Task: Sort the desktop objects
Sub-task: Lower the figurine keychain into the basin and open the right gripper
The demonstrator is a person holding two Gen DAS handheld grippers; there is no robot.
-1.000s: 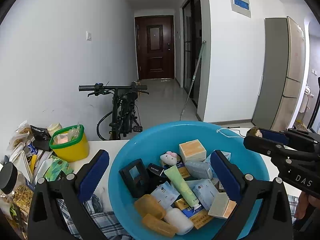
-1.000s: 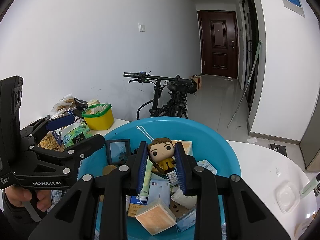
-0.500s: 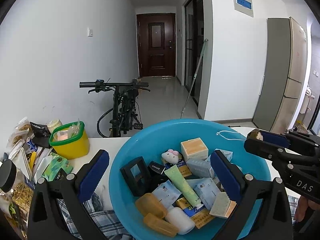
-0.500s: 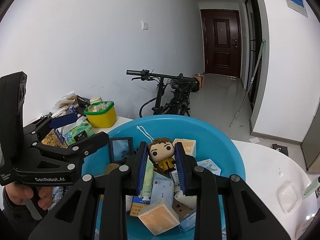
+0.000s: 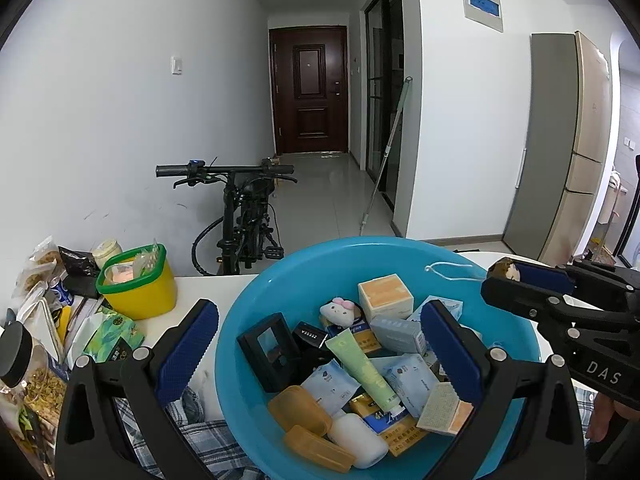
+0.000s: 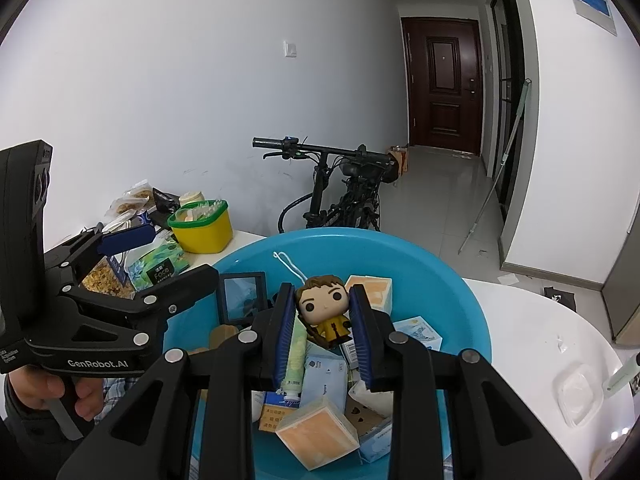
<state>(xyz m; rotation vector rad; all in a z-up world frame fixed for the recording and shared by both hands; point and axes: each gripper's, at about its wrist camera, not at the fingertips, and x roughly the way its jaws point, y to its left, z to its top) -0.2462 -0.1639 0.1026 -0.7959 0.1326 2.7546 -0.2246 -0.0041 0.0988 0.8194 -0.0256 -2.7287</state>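
A blue basin (image 5: 248, 304) (image 6: 448, 280) on the white table holds several small items: boxes, soaps, a green tube (image 5: 362, 364), a black frame (image 5: 268, 340). My right gripper (image 6: 322, 312) is shut on a big-headed figurine in a yellow coat (image 6: 325, 312), held above the basin; the figurine's head also shows in the left wrist view (image 5: 505, 270). My left gripper (image 5: 320, 344) is open and empty, its fingers straddling the basin's left half from above.
A yellow tub with a green rim (image 5: 138, 286) (image 6: 202, 226) and snack packets (image 5: 36, 320) crowd the table's left. A checked cloth (image 5: 168, 432) lies under the basin. A clear lid (image 6: 576, 394) lies on the table at right. A bicycle (image 5: 244, 216) stands behind the table.
Both grippers have risen a little above the basin. The right gripper still holds the figurine; the left stays open.
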